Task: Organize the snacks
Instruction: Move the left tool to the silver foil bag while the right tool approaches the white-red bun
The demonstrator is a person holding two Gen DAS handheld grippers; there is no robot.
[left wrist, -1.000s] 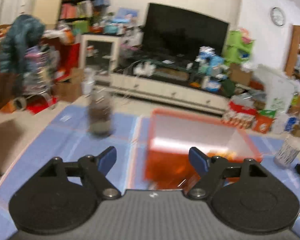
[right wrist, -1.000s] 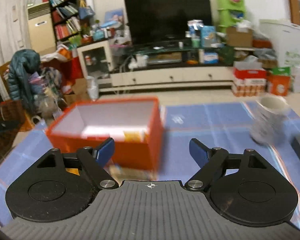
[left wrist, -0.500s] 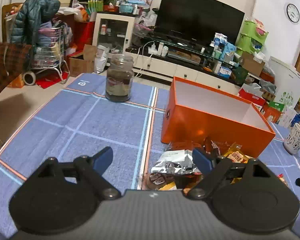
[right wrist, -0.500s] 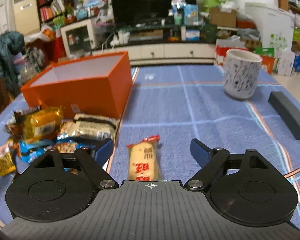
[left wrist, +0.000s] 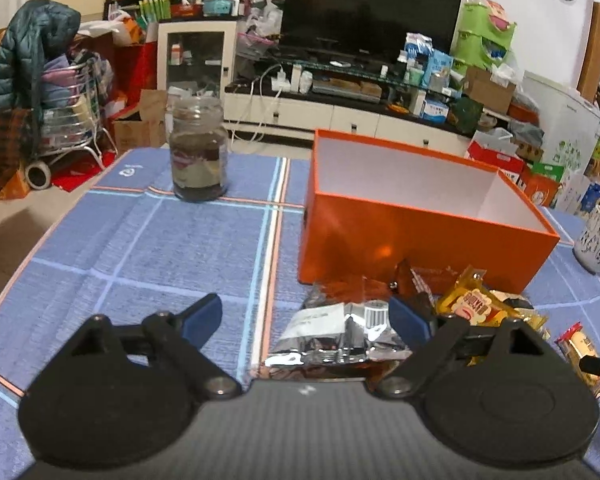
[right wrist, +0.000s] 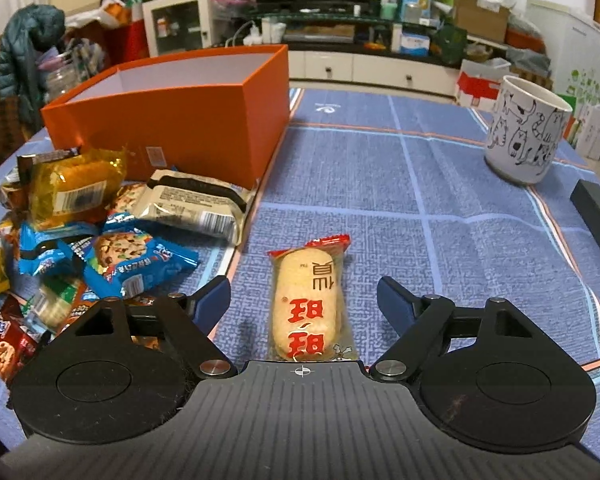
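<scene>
orange box (right wrist: 172,120) behind snack pile (right wrist: 100,232), bare cloth (right wrist: 440,200) right, mug (right wrist: 524,136) far right

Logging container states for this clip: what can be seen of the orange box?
The orange box is rectangular, lidless, seemingly stiff card, orange outside and white inside. It stands upright on the blue checked cloth; no contents show, though its floor is hidden. A small label sits low on one wall. Snack packets lie heaped against its near side. Neither tongs touch it.

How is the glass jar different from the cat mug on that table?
The jar is clear glass with dark contents; the mug is opaque white with cat drawings. The jar narrows to a neck; the mug has straight sides and a wide open mouth. They stand on opposite sides of the orange box. Both stand upright on the blue cloth.
</scene>
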